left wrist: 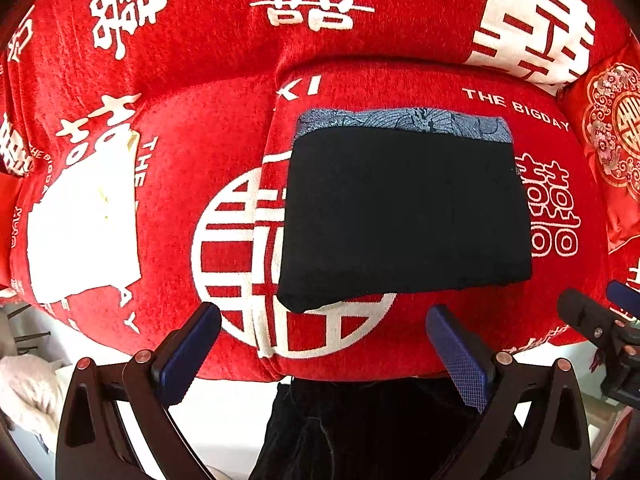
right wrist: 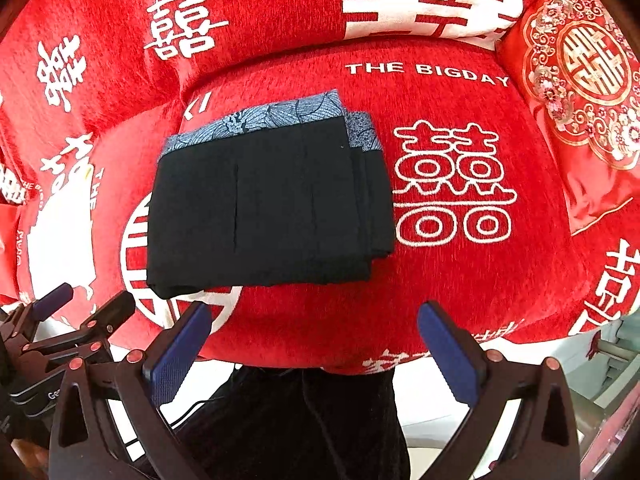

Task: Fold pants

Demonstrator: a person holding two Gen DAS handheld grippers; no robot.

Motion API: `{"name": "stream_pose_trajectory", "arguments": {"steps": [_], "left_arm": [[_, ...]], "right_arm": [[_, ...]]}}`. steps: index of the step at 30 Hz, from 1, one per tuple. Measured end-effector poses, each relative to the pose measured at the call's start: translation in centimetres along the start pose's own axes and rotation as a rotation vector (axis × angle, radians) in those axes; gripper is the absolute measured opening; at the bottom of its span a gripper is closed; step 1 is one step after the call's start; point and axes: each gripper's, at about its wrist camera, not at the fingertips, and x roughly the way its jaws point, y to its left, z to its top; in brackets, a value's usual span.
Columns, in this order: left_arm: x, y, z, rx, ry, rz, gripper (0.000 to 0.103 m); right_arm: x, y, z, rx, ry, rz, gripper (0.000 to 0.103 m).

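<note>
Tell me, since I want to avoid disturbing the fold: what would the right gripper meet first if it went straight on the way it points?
Probably the red cushion cover, just short of the folded black pants; the open right gripper holds nothing.

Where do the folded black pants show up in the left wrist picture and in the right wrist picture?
Left wrist view: the folded black pants lie right of centre on the red sofa seat, blue patterned band on the far edge.
Right wrist view: the folded black pants lie left of centre, layered edges showing on the right.
Shared landmark: the white THE BIGDAY lettering behind the pants.
</note>
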Motion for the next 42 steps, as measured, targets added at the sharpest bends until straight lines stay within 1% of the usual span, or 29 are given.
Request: {"name": "stream_pose_trajectory", "arguments": {"steps": [10,20,34,39,42], "left_arm": [[-1.0,0.0,-0.6,0.046,-0.011,0.006,0.103],[-1.1,0.4,-0.7,0.051,-0.002,-0.002,0.103],[-1.5,0.3,-0.8,0.075,-0.011,0.002,0.103],[-1.5,0.0,-0.9,0.1,-0.02,0.032,0.103],[-1.6,-0.1,-0.9,0.112,-0.023,0.038,0.103]], "right_arm": [[-0.4,1.4,-0.3,-0.01,0.0,-0.032,0.103],[-0.8,2.5,-0.5,-0.062,-0.014,-0.07,0.103],[-1.3,2.8,-0.9,-0.054,-0.028,-0.092,0.103],[-1.6,2.9,-0.7,-0.053,-0.036,-0.09,0.103],[-1.7,2.8,-0.6,-0.052,-0.038,-0.088,0.103]]}}
